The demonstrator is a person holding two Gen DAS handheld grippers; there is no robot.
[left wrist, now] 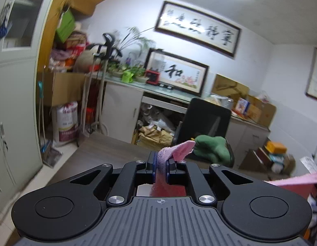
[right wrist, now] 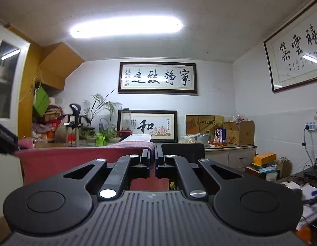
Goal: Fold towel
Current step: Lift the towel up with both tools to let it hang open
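The left hand-held gripper [left wrist: 160, 167] is mostly black. Its body is grey with long ribs and a tiny cross mark at 12 o'clock. Two big round black bumps sit at 9 and 3 o'clock, each with a smooth circle on top. Bent black arms with long holes reach forward, with shiny silver screws at the joints. Its fingertips [left wrist: 151, 167] have blue pads. The right hand-held gripper [right wrist: 152, 158] looks the same – black arms, silver screws, ribbed grey body.
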